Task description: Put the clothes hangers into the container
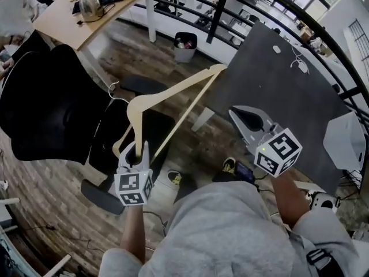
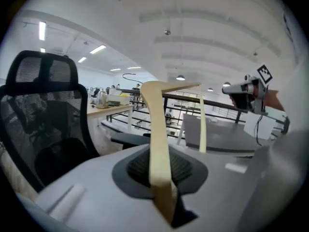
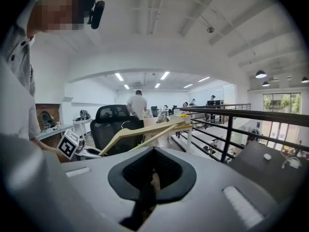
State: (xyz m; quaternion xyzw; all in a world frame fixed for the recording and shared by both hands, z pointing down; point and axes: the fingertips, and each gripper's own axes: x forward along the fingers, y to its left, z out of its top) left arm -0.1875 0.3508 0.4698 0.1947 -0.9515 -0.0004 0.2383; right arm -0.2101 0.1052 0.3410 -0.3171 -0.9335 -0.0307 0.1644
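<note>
1. The left gripper is closed on a wooden hanger. Its jaws pinch the flat end of one arm and stand only as far apart as the wood is thick.
2. The hanger is up in the air, clear of the floor and the furniture. From the gripper it slants up and away to the right. In the head view its far end lies by the left edge of the dark tabletop.
3. The hanger's metal hook points toward the black office chair on the left.
4. The right gripper has its jaws drawn together with nothing between them. It is in the air in front of the dark tabletop, to the right of the hanger and apart from it.
5. Farther off, a small bin stands on the floor, and a kettle sits on a light wooden desk.
</note>
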